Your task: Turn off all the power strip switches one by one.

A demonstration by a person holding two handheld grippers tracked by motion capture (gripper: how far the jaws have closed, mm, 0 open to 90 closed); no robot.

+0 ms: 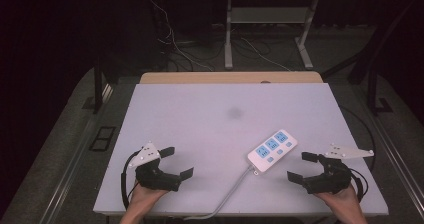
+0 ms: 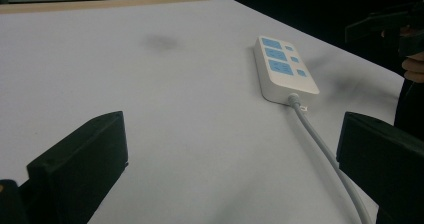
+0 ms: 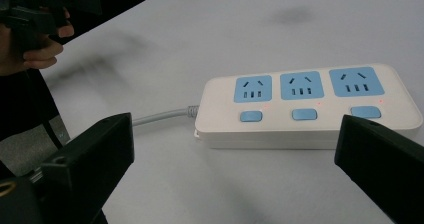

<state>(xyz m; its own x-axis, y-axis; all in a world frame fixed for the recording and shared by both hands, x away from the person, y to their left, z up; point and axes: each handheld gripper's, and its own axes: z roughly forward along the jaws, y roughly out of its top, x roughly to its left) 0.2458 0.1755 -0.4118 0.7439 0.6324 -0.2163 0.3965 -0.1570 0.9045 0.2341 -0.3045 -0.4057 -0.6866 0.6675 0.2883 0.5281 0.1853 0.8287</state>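
Note:
A white power strip (image 1: 272, 149) with three blue sockets and three blue buttons lies flat on the white table top (image 1: 220, 119), right of centre near the front. Its grey cable (image 1: 227, 194) runs off the front edge. In the right gripper view the power strip (image 3: 310, 106) sits just beyond the open jaws, small red lights lit by its buttons. My right gripper (image 1: 301, 167) is open, just right of the strip, holding nothing. My left gripper (image 1: 177, 162) is open at the front left, apart from the strip (image 2: 282, 69), nothing between its jaws.
A dark smudge (image 1: 234, 113) marks the middle of the table. A wooden strip (image 1: 230, 77) borders the far edge. Beyond it stand metal table legs (image 1: 228, 34) and loose cables (image 1: 170, 44) on the dark floor.

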